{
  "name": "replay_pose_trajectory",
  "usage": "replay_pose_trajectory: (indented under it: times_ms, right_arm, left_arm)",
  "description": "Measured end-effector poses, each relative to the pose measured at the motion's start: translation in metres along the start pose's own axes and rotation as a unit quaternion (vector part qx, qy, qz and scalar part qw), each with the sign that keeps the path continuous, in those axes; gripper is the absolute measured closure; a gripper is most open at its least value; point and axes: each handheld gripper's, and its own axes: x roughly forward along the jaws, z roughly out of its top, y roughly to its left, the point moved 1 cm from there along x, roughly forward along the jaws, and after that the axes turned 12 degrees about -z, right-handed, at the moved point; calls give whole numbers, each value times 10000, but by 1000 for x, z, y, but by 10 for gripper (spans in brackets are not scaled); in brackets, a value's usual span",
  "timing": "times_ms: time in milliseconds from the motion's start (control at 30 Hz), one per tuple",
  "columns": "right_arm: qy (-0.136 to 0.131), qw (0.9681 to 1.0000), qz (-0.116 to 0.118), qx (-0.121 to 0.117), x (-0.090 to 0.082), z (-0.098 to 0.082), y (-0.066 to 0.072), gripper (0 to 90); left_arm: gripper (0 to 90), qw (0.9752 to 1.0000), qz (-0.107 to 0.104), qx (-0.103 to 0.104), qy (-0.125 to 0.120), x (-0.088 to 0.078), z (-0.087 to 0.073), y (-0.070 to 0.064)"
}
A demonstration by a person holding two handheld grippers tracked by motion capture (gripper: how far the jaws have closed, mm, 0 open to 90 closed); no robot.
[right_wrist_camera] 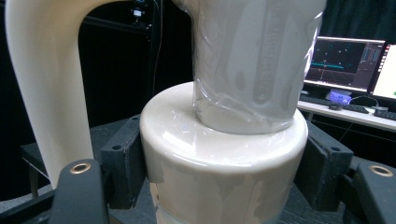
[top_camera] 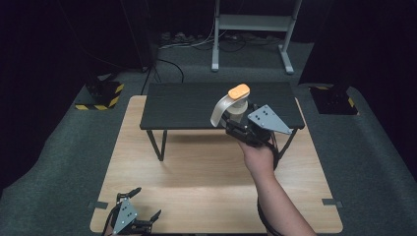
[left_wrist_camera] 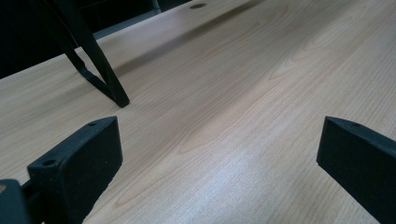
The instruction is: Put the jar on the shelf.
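A cream-white dispenser with an orange cap and a long curved lever is held up over the front right part of the low black shelf. My right gripper is shut on it. In the right gripper view the two black pads clamp the dispenser's round cream collar from both sides, and the curved lever arches down at the left. My left gripper rests at the near left corner of the wooden table, open with bare wood between its fingers.
The black shelf stands on thin angled legs at the back of the wooden table. Grey carpet surrounds the table, with a white metal stand and cables behind. Monitors glow far off in the right gripper view.
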Motion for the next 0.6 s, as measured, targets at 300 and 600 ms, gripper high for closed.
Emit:
replay_pose_trajectory:
  times_ms: [300,600]
  right_arm:
    - [51,10000,-50,-15,13,1,0,290]
    - [101,9999,-117,-21,24,1,-3,290]
  left_arm:
    - [7,10000,7,17,-10,0,0,0]
    - [6,10000,6,-24,-31,0,0,0]
